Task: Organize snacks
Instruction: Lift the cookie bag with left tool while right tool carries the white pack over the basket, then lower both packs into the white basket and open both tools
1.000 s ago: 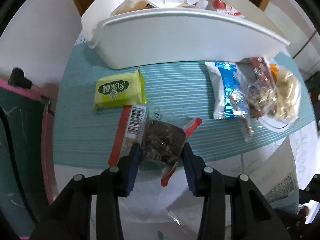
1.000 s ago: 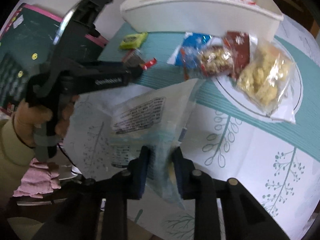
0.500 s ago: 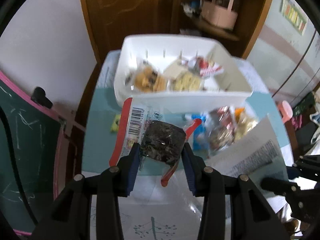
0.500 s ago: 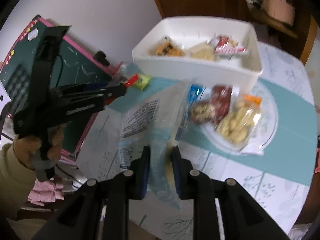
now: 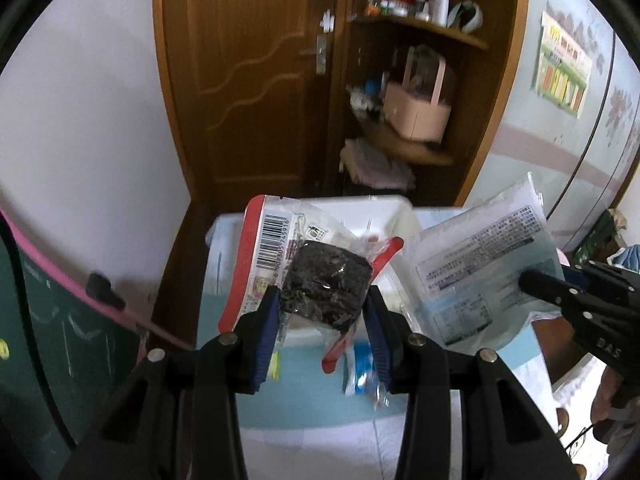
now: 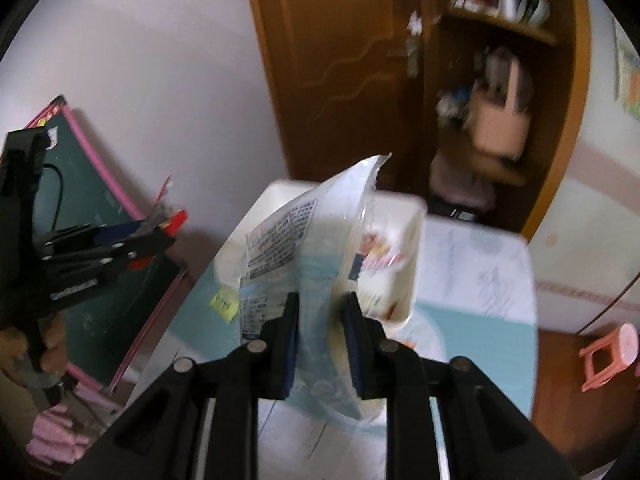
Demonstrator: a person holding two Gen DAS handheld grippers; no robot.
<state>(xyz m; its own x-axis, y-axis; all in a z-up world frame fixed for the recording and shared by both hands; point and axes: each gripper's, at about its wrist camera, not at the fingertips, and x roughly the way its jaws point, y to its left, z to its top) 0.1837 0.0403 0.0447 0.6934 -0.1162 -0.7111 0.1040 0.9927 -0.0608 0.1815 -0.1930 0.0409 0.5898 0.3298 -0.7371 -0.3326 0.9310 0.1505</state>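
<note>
My left gripper (image 5: 322,300) is shut on a clear, red-edged packet with a dark brown cake (image 5: 324,280) and holds it high above the table. My right gripper (image 6: 320,308) is shut on a large pale blue and white printed bag (image 6: 308,240), also lifted; that bag shows at the right in the left wrist view (image 5: 480,264). The white bin (image 6: 412,248) with snacks inside sits on the table beyond both, mostly hidden behind the held packets. The left gripper shows at the left in the right wrist view (image 6: 160,232).
A yellow-green packet (image 6: 224,304) and a blue-white packet (image 5: 360,372) lie on the teal mat (image 5: 304,404). A green chalkboard with pink frame (image 6: 100,240) leans at the left. A brown door and shelf (image 5: 400,100) stand behind. A pink stool (image 6: 608,348) is at the right.
Both grippers have risen and tilted up with their packets; the table and bin have dropped lower in view and the door and shelves have come into sight.
</note>
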